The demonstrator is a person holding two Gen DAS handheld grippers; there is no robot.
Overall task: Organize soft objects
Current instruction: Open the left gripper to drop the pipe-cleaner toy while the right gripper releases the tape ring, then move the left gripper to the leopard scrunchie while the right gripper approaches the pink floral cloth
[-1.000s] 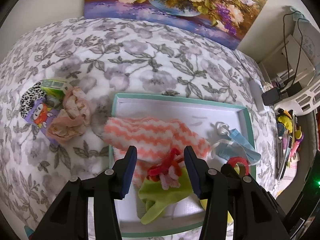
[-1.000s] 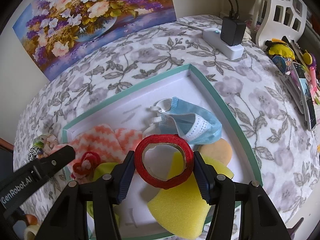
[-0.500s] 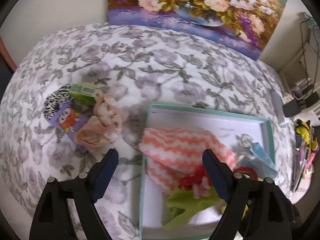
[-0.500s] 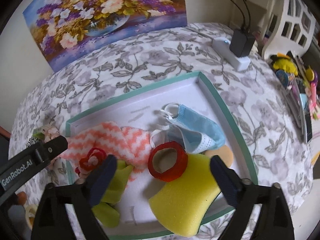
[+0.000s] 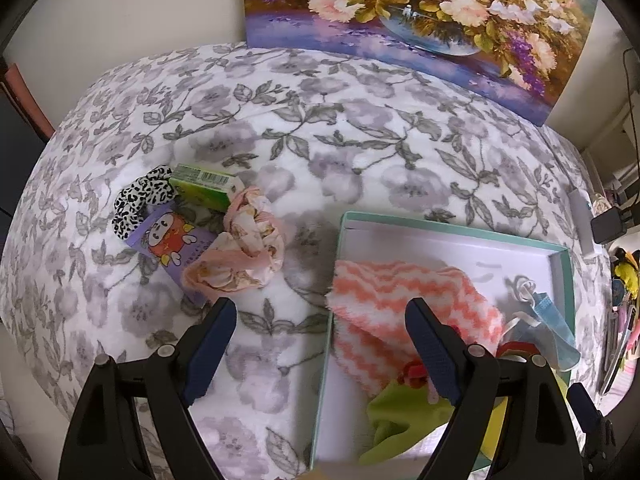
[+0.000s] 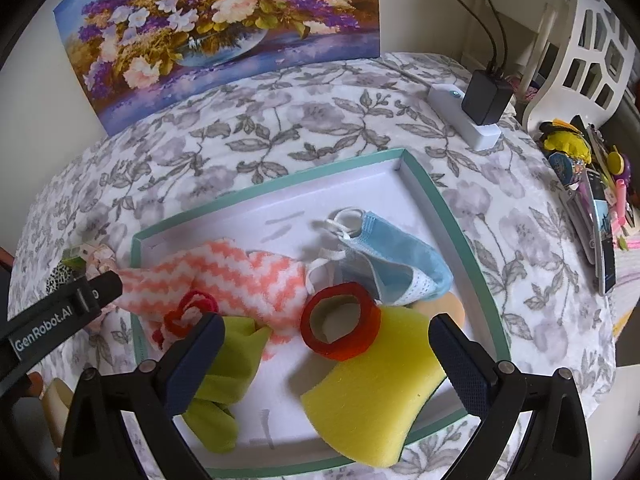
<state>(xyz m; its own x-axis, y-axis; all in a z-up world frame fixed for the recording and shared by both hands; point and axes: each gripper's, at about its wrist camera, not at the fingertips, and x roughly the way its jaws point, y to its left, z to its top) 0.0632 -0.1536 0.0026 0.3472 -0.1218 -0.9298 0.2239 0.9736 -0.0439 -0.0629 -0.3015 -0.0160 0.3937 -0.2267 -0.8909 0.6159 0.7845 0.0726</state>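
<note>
A teal-rimmed white tray [image 6: 436,200] [image 5: 452,230] holds an orange-and-white zigzag cloth [image 6: 232,276] [image 5: 404,292], a blue face mask [image 6: 396,256] [image 5: 548,320], a red ring [image 6: 340,322] resting on a yellow sponge [image 6: 372,396], a green cloth [image 6: 224,368] [image 5: 404,412] and a red knitted flower [image 6: 192,312]. My right gripper [image 6: 324,356] is open and empty above the sponge. My left gripper [image 5: 320,344] is open and empty over the tray's left edge. A pink floral scrunchie [image 5: 244,256] and a leopard-print scrunchie [image 5: 140,200] lie on the cloth to the left.
A green box [image 5: 204,190] and a purple cartoon packet [image 5: 172,240] lie by the scrunchies. A flower painting [image 6: 224,28] leans on the wall. A white power strip with a black charger [image 6: 476,112] and a pile of stationery [image 6: 592,200] sit at the right.
Both grippers opened wide. The right one let go of the red ring, which now lies on the sponge. The left one let go of the knitted flower and moved left and back.
</note>
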